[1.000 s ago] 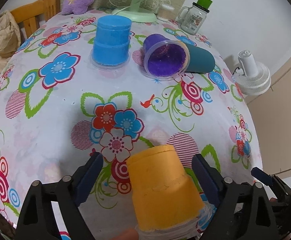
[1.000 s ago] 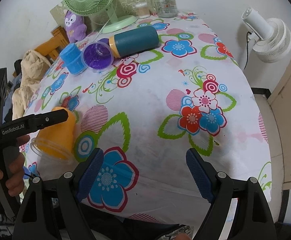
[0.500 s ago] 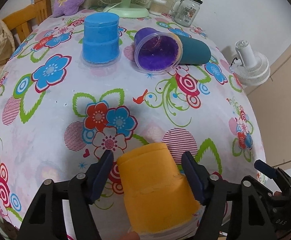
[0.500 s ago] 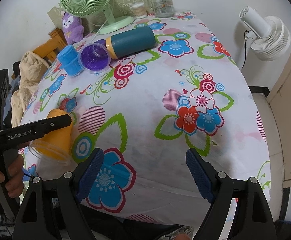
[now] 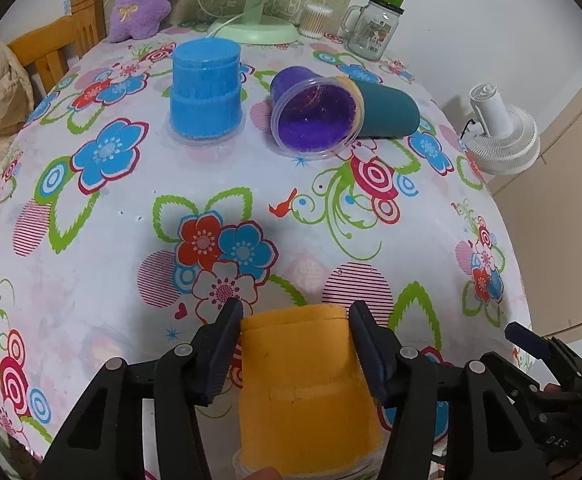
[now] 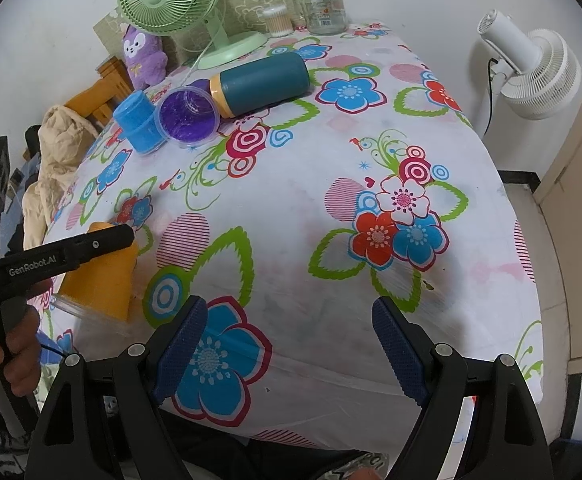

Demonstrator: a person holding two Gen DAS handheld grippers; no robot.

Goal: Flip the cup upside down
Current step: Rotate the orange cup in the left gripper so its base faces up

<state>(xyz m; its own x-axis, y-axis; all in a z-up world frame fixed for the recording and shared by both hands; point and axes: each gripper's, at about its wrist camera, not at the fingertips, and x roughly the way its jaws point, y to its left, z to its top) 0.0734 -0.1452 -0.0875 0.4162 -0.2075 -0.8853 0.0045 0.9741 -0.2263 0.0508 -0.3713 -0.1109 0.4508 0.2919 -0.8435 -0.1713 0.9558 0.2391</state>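
Orange cup [image 5: 307, 384] — clamped by left gripper [image 5: 295, 316], base up; likely setting down, release next. Right gripper [image 6: 287, 344], beside cup — apart, idle.

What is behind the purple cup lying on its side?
A teal bottle with a yellow end lies right behind the purple cup, also on its side. The cup's rim covers where they meet, so whether they touch cannot be seen.
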